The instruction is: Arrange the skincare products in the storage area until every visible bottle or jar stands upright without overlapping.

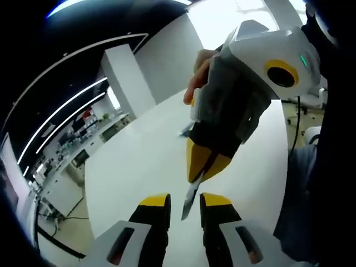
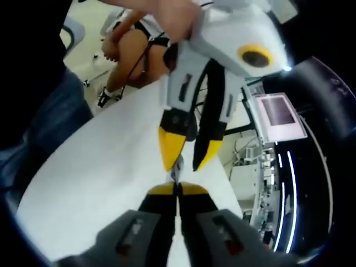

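A thin silvery item (image 1: 189,203), small and flat, points down over the white table (image 1: 139,161); I cannot tell what it is. My right gripper (image 1: 204,169) comes in from the upper right with its yellow-tipped jaws shut on the item's top end. My left gripper (image 1: 184,201) is open, and the item's lower end hangs in the gap between its jaws without touching them. In the right gripper view my right gripper (image 2: 177,189) is shut, a sliver of the item (image 2: 177,168) shows just past its tips, and my left gripper (image 2: 186,164) stands open opposite.
The white table (image 2: 111,167) stretches away under both grippers. A seated person's legs (image 2: 133,50) are beyond its far edge. Lab benches (image 1: 83,144) with equipment and a monitor (image 2: 278,114) stand farther off. A hand (image 1: 197,72) holds the right gripper.
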{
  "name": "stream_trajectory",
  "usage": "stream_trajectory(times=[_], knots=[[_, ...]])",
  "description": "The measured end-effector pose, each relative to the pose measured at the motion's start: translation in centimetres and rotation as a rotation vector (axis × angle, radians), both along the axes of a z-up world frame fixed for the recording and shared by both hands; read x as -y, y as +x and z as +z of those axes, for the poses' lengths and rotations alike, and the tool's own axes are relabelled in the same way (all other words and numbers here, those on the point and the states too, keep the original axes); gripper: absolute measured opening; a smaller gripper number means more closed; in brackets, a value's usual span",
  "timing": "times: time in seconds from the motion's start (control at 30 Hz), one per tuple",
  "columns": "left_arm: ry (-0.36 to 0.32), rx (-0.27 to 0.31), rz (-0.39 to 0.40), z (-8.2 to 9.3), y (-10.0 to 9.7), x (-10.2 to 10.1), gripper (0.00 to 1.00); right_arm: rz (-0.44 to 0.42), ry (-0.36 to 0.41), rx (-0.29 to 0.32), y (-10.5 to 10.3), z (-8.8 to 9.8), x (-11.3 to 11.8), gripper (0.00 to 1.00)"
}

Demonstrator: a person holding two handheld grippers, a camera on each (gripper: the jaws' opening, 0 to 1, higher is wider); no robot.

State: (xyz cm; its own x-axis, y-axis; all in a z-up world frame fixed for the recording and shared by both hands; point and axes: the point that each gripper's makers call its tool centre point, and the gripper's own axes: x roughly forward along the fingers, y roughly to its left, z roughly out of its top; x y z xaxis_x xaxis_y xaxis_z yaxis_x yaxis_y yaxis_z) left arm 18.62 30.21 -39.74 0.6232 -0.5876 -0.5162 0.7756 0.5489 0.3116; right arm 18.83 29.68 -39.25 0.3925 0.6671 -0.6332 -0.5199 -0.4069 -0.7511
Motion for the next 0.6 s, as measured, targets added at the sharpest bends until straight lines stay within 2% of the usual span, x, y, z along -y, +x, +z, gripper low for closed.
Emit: stream_trajectory(times=[0.2, 0.47, 0.6], knots=[[0.05, 0.006, -0.01, -0.46, 0.02, -0.24, 0.17, 0.007, -0.002, 0.007, -0.17, 0.12, -0.11, 0.0], [0.064, -0.007, -0.035, -0.78, -0.18, 0.05, 0.14, 0.018, 0.001, 0.014, -0.6, 0.42, -0.33, 0.0], [0.071, -0.011, -0.05, -0.85, -0.29, 0.22, 0.07, 0.022, 0.001, 0.016, -0.71, 0.5, -0.3, 0.0]])
